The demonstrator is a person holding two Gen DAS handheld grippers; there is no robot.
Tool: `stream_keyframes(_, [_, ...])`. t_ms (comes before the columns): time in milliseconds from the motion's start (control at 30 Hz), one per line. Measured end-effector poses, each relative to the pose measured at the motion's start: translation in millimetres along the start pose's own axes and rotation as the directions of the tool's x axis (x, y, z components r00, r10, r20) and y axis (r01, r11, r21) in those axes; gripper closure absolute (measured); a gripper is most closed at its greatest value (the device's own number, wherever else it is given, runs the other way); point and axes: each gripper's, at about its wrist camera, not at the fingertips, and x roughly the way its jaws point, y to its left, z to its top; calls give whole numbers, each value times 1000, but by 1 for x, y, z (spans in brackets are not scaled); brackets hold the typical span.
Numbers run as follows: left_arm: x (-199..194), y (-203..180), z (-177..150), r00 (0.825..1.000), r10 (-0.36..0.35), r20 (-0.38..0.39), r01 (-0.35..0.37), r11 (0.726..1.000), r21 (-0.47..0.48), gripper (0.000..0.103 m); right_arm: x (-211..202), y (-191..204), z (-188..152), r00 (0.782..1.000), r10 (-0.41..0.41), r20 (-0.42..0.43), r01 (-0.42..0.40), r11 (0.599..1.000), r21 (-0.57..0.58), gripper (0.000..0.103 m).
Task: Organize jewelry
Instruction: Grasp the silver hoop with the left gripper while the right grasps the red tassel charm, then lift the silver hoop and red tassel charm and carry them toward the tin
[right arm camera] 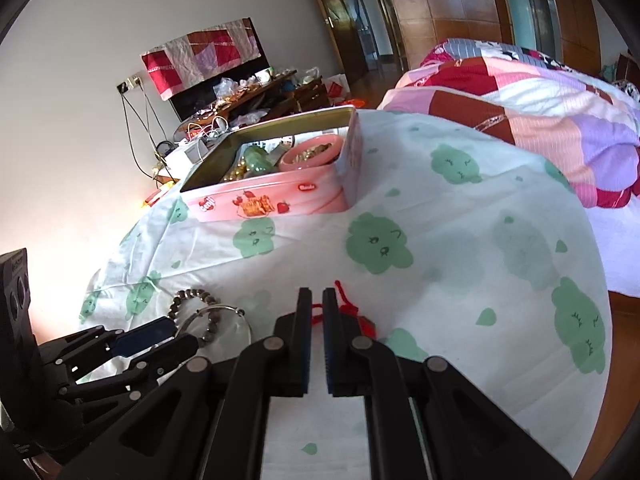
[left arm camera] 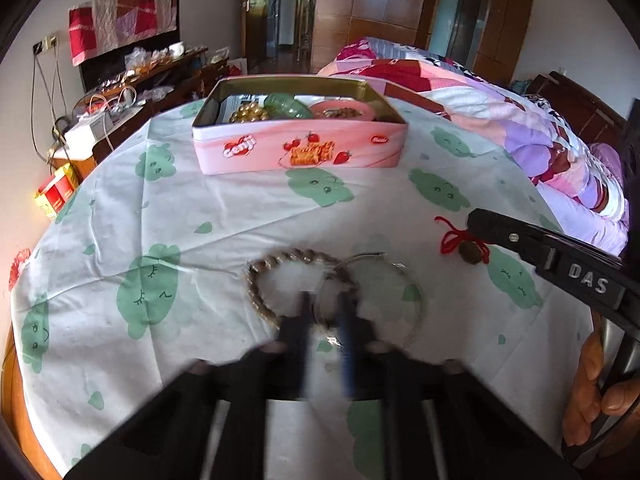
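Left wrist view: left gripper [left arm camera: 325,300], blurred, appears closed where the beaded bracelet [left arm camera: 260,276] and silver bangle [left arm camera: 404,280] overlap; pink tin [left arm camera: 298,150] stands beyond on the tablecloth [left arm camera: 224,208]. Right wrist view: right gripper [right arm camera: 317,300] is clamped on the red cord charm [right arm camera: 352,312], near the cloth's front edge.

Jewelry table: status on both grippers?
Left gripper shut on the silver bangle, bead bracelet overlapping. Right gripper shut on red cord charm. Path to tin clear.
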Motion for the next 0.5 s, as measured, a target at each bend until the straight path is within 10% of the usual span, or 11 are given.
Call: stream_keyframes(500, [-37,10,9,985,-47,167,55,997,-47,100,-6,-18,-1,997,72,41,-75,993,94,95])
